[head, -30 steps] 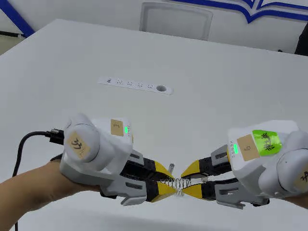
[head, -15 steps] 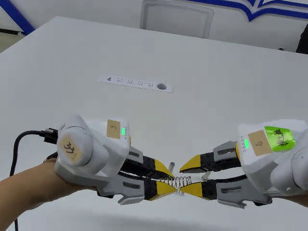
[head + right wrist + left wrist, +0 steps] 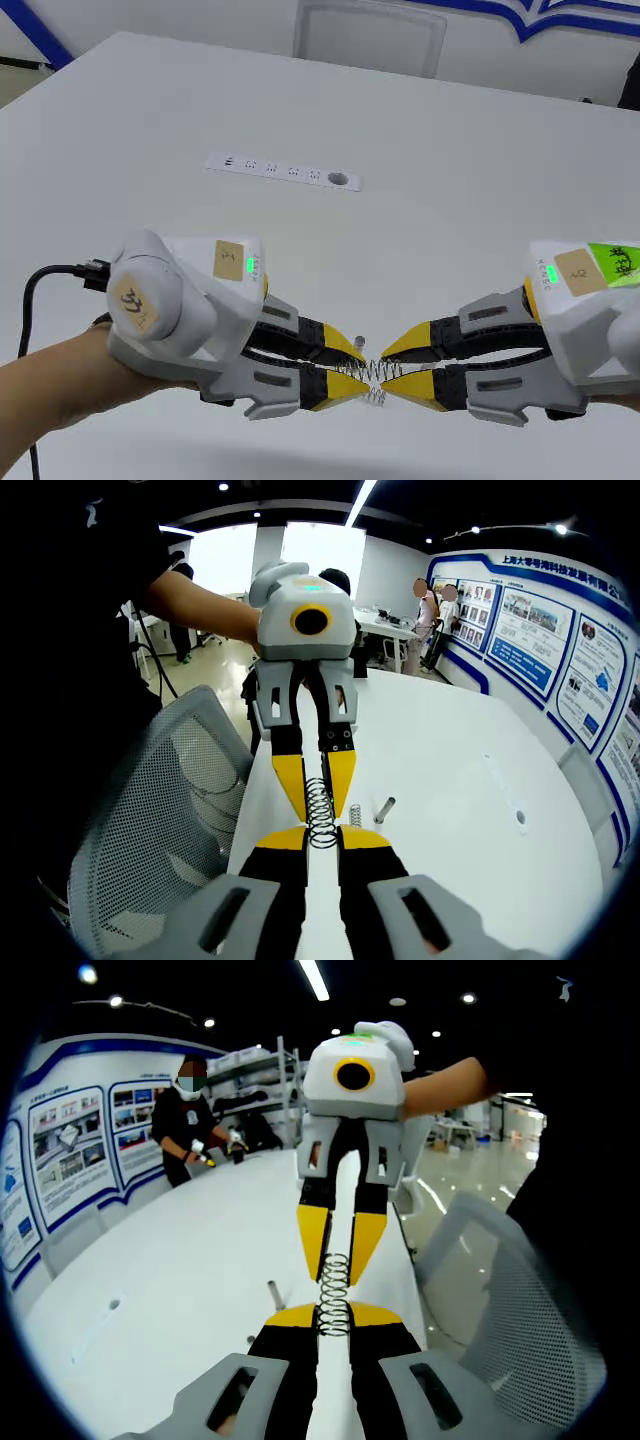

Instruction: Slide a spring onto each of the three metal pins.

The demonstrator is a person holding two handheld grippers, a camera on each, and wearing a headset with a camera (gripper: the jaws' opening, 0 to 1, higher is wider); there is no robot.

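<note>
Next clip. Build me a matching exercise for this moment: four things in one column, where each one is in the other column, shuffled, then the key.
Things
1. spring
2. metal pin
3. power strip
4. chair

Places
A. lying flat near the middle of the table
B. at the table's far edge
C. gripped at both ends, between the left gripper and the right gripper
D. on the table just beyond the gripper tips

Pairs: 1-C, 2-D, 3-A, 4-B
</note>
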